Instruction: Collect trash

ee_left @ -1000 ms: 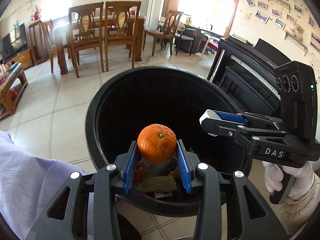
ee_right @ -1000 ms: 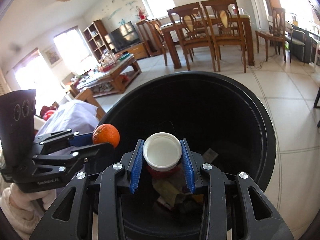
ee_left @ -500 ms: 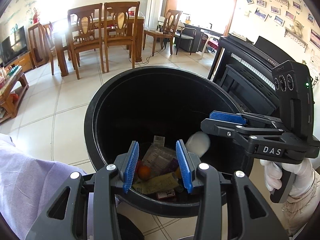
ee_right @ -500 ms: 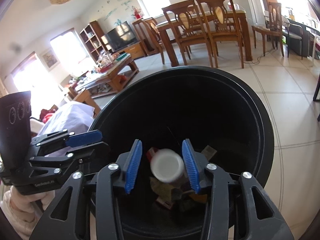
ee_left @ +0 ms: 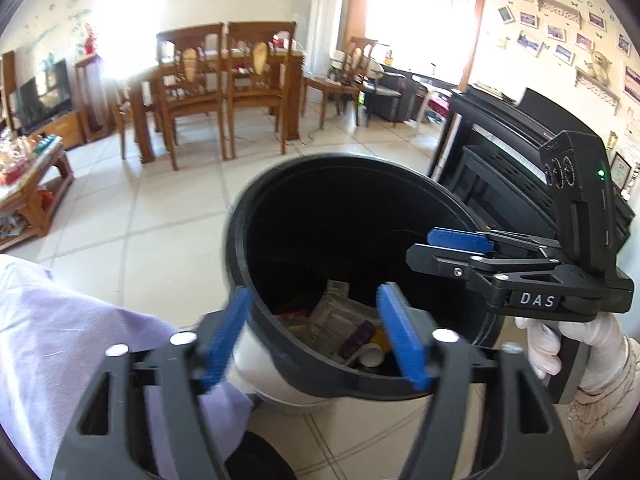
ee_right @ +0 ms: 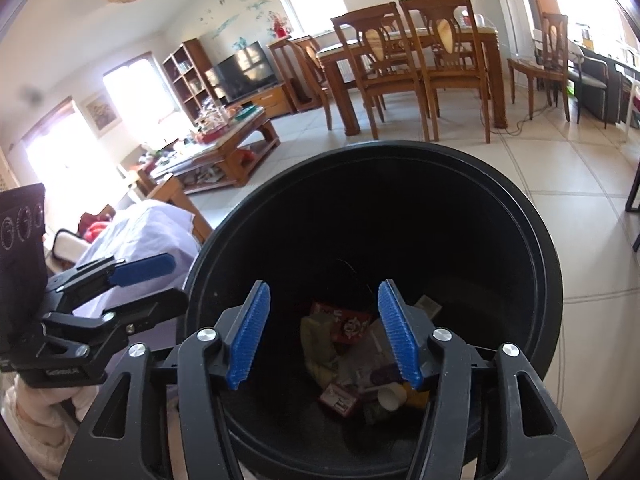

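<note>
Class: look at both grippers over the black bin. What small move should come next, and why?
Probably lift both grippers away from the bin. The left gripper and right gripper hold nothing, their jaws opening, and the trash, white cup included, lies at the bottom.

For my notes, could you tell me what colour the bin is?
Black bin, clearest in the right wrist view.

Bin (ee_right: 552, 280): smooth black plastic. Floor (ee_left: 152, 232): glossy tile. Chairs (ee_right: 452, 64): varnished wood.
</note>
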`<state>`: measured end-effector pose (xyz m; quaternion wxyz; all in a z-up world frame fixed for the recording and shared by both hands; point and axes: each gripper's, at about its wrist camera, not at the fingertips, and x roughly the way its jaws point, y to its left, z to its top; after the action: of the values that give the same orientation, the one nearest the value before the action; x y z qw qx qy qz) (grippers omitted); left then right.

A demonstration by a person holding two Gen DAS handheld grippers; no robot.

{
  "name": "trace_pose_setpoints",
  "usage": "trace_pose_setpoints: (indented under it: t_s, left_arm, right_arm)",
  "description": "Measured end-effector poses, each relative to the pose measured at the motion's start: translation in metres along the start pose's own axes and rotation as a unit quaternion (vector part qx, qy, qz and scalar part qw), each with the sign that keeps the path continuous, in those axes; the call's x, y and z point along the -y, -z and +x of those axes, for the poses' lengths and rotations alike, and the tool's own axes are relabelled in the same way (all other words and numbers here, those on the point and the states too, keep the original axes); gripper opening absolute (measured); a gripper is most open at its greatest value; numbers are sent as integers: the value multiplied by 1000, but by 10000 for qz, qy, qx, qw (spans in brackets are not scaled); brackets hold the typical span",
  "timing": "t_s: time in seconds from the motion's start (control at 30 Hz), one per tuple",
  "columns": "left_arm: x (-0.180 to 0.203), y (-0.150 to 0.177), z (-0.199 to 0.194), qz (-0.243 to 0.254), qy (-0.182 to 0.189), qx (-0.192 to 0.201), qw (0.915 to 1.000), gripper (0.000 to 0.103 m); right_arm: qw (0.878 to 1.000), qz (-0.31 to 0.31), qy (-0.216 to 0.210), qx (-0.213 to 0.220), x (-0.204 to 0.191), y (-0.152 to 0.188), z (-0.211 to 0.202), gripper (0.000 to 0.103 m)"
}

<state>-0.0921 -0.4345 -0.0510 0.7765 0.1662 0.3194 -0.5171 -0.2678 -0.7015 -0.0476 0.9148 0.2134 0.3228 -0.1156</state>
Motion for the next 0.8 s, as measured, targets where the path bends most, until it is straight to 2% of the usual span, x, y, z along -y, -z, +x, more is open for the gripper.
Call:
trace_pose_setpoints:
  t_s: [0.17, 0.2, 0.23, 0.27, 0.43, 0.67, 0.8]
  left_arm:
    - [-17, 5, -21, -84, -279, 185, 9994, 90]
    - [-21, 6, -25, -108, -340, 226, 9991, 96]
    - [-26, 8, -32, -139, -426, 295, 9986, 98]
    - [-30, 9, -36, -165, -488, 334, 9981, 98]
    - [-56, 16, -61, -406, -697, 422, 9958, 98]
    - [-96, 31, -105, -751, -1142, 739, 9879, 98]
    - [-122, 46, -131, -956, -1533, 899, 9794, 98]
  right_arm:
    - [9999, -140, -55, 45, -25, -8, 6, 69]
    - [9998, -173, -85, 52, -31, -10, 9, 71]
    - [9997, -195, -111, 64, -34, -11, 10, 76]
    - [9996, -224, -141, 92, -41, -13, 12, 81]
    - [9990, -353, -234, 150, -73, -23, 23, 93]
    - [9961, -719, -473, 183, -136, -32, 39, 97]
    - [9921, -1021, -712, 175, -186, -39, 54, 98]
